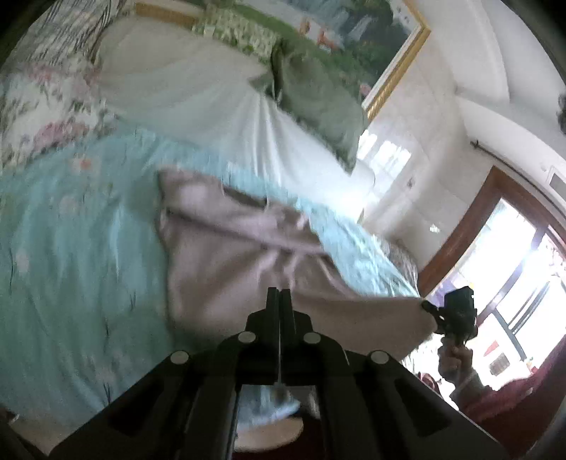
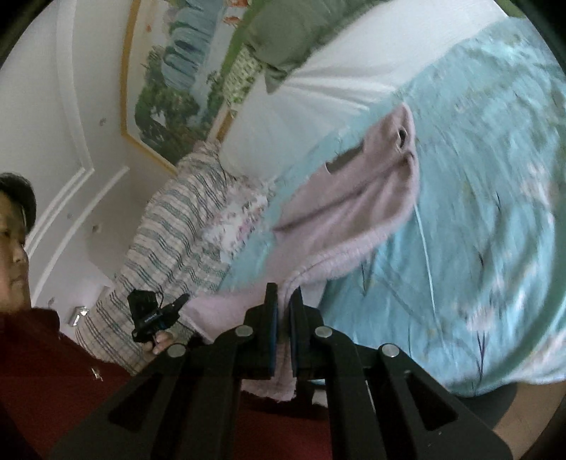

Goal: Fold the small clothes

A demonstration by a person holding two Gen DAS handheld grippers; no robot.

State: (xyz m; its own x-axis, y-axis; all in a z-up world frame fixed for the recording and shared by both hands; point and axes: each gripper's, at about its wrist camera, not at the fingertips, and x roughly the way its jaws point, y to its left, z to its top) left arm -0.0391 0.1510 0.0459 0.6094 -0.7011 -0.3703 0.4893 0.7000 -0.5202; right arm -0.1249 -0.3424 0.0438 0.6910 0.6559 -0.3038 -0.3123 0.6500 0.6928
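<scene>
A pale pink small garment [image 1: 240, 247] is held stretched above a light blue floral quilt [image 1: 78, 247]. My left gripper [image 1: 279, 295] is shut on its near edge. My right gripper shows in the left wrist view [image 1: 429, 308] gripping the garment's right corner. In the right wrist view my right gripper [image 2: 284, 300] is shut on the pink garment [image 2: 346, 219], with cloth hanging between the fingers. My left gripper also shows there [image 2: 182, 300], pinching the garment's other corner. The far end of the garment rests on the quilt [image 2: 488, 198].
A white sheet [image 1: 184, 92] and a green pillow [image 1: 318, 92] lie at the bed's head under a gold-framed painting [image 1: 357, 32]. A striped blanket [image 2: 177, 240] lies on the bed's side. A window [image 1: 513, 269] is at the right. The person in red [image 2: 42, 371] stands close.
</scene>
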